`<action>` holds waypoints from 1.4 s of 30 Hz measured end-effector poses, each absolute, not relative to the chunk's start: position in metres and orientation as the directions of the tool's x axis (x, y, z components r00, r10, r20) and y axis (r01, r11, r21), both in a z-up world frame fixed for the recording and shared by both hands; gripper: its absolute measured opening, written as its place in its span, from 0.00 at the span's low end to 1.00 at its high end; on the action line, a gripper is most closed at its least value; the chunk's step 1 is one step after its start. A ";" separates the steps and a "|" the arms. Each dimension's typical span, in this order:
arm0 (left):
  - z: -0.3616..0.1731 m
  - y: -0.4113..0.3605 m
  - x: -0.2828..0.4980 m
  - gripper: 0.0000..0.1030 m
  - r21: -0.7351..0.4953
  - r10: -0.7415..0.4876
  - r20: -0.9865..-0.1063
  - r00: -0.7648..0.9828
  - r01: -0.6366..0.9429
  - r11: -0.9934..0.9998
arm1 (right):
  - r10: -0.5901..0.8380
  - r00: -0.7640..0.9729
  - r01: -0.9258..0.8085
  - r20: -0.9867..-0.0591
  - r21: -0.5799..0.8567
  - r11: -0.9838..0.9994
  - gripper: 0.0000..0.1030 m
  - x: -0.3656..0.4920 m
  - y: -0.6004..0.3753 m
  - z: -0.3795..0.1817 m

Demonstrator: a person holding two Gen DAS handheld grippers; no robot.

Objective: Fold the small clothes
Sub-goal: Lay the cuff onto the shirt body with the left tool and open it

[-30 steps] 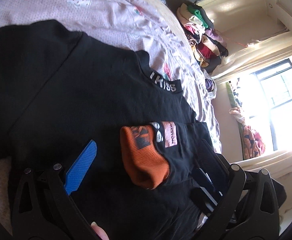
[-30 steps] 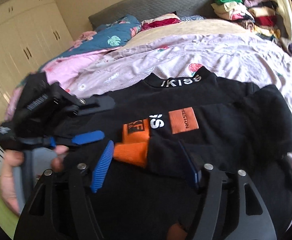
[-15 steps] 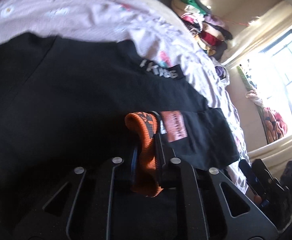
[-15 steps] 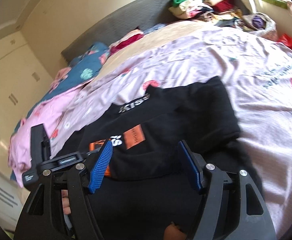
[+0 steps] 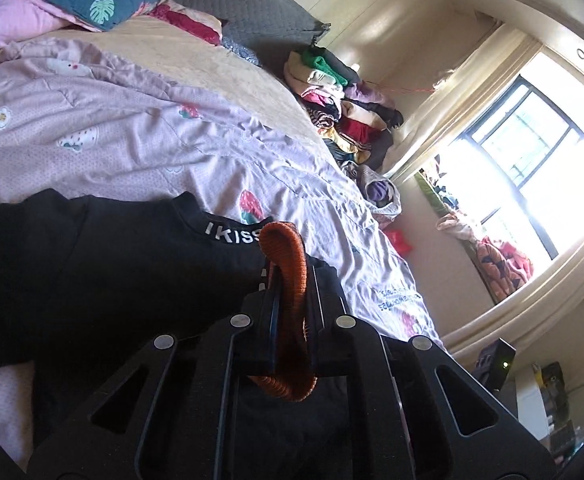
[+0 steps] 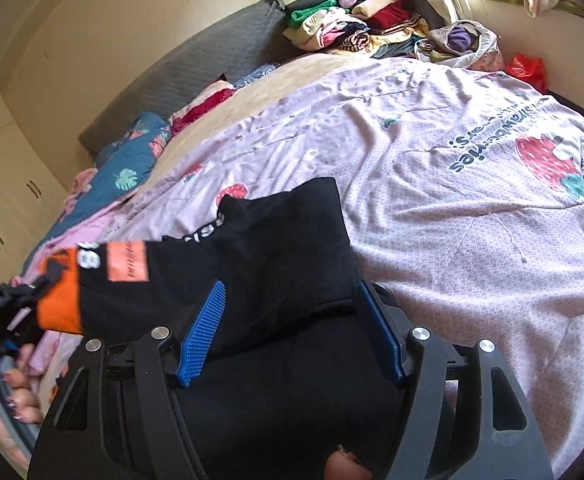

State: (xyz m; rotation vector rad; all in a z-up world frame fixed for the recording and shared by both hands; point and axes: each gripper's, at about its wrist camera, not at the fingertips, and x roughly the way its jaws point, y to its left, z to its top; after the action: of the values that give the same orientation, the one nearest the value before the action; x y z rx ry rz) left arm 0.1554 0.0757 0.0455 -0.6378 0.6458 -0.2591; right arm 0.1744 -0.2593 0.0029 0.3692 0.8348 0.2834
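Observation:
A black sweatshirt [image 5: 104, 264] with white collar lettering lies on the pink bedspread [image 5: 92, 136]. My left gripper [image 5: 290, 300] is shut on its orange ribbed cuff [image 5: 288, 256] and holds the sleeve lifted. In the right wrist view the sleeve [image 6: 196, 272] stretches to the left, with the orange cuff [image 6: 58, 300] pinched in the left gripper [image 6: 8, 300]. My right gripper [image 6: 292, 320] is open, its blue pads either side of the black fabric [image 6: 292, 240] without clamping it.
A pile of folded clothes [image 6: 356, 24] sits at the bed's far corner by the grey headboard [image 6: 196, 68]. Blue leaf-print bedding [image 6: 124, 176] lies at the far left. A window [image 5: 532, 152] is to the right. White wardrobes [image 6: 0, 184] stand at the left.
My left gripper closed on the orange cuff and lifted the sleeve up and to the left. My right gripper stayed open and shifted right over the shirt's body.

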 end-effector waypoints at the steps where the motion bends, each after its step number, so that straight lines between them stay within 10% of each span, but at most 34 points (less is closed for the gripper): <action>1: 0.043 0.079 0.154 0.04 -0.616 -0.397 -0.487 0.778 0.016 0.788 | 0.379 0.639 -0.099 -0.670 0.418 0.903 0.64 0.175 -0.258 0.001; 42: -0.034 0.090 0.169 0.11 -0.372 -0.182 -0.748 0.639 -0.176 0.912 | 0.309 0.545 -0.203 -0.780 0.235 0.951 0.64 0.213 -0.189 -0.045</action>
State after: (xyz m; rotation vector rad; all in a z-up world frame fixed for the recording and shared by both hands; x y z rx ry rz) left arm 0.1693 0.0900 -0.0340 -0.4381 0.8853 -0.0035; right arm 0.2128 -0.1885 -0.0449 0.1211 0.9479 0.3047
